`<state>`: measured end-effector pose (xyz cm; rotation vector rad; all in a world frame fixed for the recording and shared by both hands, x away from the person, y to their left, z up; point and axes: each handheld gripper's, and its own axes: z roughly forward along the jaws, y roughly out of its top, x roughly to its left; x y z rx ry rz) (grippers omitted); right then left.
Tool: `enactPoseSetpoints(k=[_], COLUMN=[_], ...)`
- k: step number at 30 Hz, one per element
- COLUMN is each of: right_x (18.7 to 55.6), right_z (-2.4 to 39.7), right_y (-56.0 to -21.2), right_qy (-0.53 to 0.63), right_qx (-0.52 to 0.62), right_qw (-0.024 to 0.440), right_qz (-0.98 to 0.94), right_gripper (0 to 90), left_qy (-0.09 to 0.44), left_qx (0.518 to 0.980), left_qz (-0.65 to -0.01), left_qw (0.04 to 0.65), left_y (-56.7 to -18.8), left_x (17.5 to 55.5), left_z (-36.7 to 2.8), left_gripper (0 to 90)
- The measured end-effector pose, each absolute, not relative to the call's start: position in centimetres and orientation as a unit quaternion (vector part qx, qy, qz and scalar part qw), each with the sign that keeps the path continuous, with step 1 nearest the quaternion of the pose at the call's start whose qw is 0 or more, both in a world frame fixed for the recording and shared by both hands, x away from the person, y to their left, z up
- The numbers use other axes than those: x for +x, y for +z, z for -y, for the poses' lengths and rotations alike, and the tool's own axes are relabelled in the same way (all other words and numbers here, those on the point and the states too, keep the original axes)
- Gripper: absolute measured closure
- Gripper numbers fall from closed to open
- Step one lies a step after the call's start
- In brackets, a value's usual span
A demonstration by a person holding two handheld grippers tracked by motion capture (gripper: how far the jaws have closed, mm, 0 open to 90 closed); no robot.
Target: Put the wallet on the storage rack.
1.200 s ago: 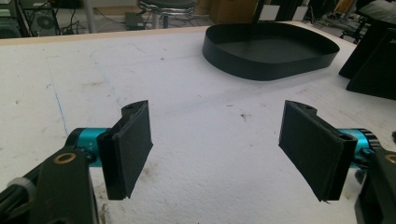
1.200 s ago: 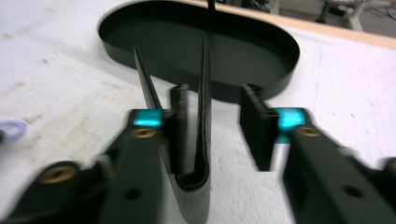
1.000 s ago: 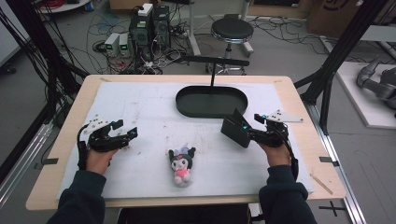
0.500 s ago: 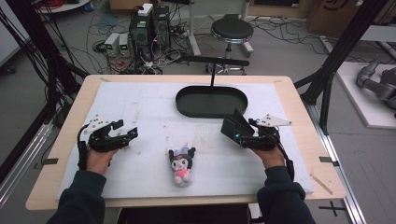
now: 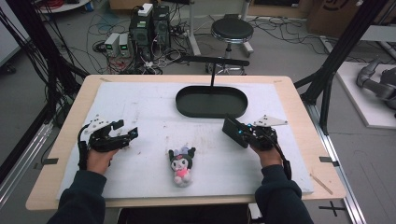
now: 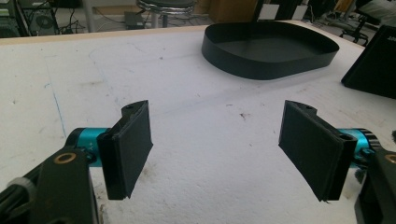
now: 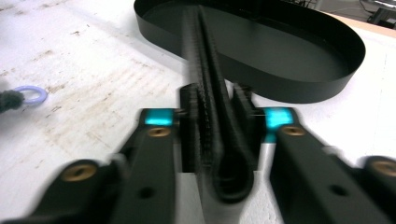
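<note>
Since the earlier frame the right claw (image 5: 237, 132) has just been closing, nothing between its jaws. High view: it sits right of centre, the small black-and-pink plush doll (image 5: 181, 165) low at centre on the white desk (image 5: 140, 102), untouched. Left gripper view: the left claw (image 6: 217, 149) stands released. Right gripper view: jaws clenched together near the black oval tray (image 7: 280, 51); reaching clenched would probably just shove the doll.

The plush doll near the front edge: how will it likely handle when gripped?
The plush doll looks soft and stuffed, so it probably squashes and flops rather than staying stiff. It lies flat on the white mat, so rolling seems unlikely. Its fuzzy fabric should resist slipping.
</note>
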<state>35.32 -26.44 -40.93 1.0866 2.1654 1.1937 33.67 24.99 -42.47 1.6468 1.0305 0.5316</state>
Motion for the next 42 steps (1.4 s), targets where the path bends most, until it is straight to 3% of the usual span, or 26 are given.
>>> enactPoseSetpoints(k=[7, 15, 25, 36, 42], right_x=[35.2, 35.3, 40.0, 45.1, 47.6], right_z=[27.1, 27.0, 24.2, 22.7, 22.9], right_y=[-39.6, -37.3, -33.9, -34.9, -36.8], right_qy=[0.467, 0.481, 0.476, 0.435, 0.382], right_qx=[0.407, 0.392, 0.383, 0.422, 0.456], right_qw=[0.202, 0.232, 0.258, 0.283, 0.324], right_qz=[-0.758, -0.749, -0.749, -0.743, -0.736], right_gripper=[78.8, 78.8, 79.2, 79.1, 79.0], left_qy=[0.224, 0.226, 0.226, 0.225, 0.225], left_qx=[0.691, 0.69, 0.687, 0.69, 0.688], left_qz=[-0.434, -0.436, -0.436, -0.432, -0.434], left_qw=[0.534, 0.532, 0.536, 0.535, 0.536], left_y=[-42.5, -42.5, -42.6, -42.6, -42.6], left_x=[33.7, 33.7, 33.8, 33.8, 33.8], left_z=[-25.0, -25.0, -25.3, -25.1, -25.2], left_gripper=[25.2, 25.2, 25.4, 25.4, 25.4])
